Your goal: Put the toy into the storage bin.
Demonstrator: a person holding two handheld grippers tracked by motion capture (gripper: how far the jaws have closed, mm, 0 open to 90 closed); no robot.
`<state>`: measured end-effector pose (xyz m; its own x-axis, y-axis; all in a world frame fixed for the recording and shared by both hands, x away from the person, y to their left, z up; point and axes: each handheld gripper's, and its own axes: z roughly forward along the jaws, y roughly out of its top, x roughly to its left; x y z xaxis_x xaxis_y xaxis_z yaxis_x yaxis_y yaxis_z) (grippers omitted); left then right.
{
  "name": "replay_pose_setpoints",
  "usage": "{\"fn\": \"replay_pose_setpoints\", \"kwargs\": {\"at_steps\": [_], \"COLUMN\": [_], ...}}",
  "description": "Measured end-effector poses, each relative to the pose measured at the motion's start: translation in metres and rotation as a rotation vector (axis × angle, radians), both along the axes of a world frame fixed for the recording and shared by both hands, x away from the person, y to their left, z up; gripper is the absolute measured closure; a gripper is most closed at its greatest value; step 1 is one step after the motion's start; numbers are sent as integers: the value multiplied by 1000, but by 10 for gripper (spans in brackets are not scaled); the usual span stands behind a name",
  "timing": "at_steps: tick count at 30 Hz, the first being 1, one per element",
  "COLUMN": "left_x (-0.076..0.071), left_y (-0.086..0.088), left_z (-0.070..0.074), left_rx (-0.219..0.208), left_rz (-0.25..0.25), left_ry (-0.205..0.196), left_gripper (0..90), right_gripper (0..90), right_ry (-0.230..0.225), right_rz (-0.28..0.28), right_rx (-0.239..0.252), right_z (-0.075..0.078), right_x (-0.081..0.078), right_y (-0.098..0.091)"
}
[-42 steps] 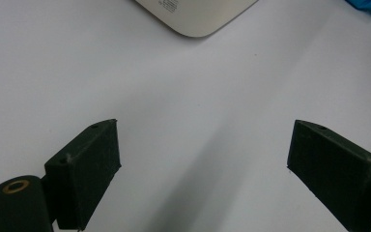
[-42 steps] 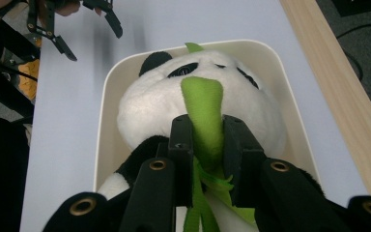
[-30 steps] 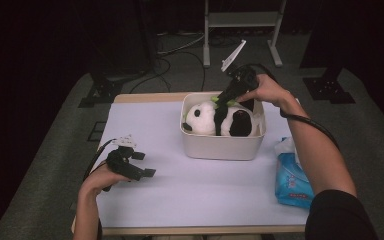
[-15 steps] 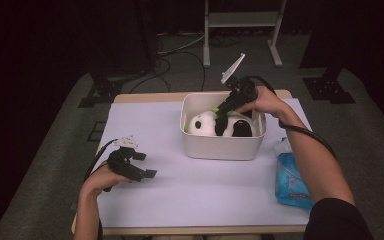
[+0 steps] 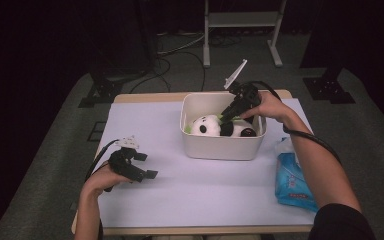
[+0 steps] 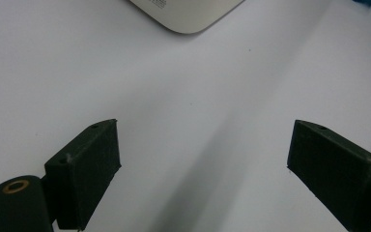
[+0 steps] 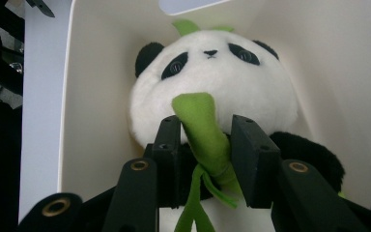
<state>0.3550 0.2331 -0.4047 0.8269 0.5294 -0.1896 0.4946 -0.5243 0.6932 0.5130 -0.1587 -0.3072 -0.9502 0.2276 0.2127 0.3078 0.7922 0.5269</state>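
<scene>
So, my view right now:
panda (image 7: 212, 87): lying in the white bin (image 5: 220, 147), far right of table.
right gripper (image 7: 207, 145): jaws just eased open, green stalk (image 7: 204, 130) loosely between.
left gripper (image 6: 203, 169): wide open, empty, near left.

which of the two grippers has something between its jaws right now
The right gripper, down in the white bin: the panda toy's green bamboo piece sits between its jaws, which have just been opening. The left gripper stands open over bare table.

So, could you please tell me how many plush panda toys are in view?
1: the black-and-white plush panda toy lies inside the white plastic bin; another beneath it could be hidden.
</scene>
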Motion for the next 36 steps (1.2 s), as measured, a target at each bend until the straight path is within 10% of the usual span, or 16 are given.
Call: {"fn": "replay_pose_setpoints", "kwargs": {"at_steps": [36], "left_x": [0], "left_y": [-6], "left_z": [-2], "left_rx": [3], "left_rz": [-3], "left_ry": [-2], "left_gripper": [103], "right_gripper": [503], "right_ry": [-38], "right_rz": [-104], "right_rx": [125], "right_z": [33], "right_x": [-51], "right_y": [-73]}}
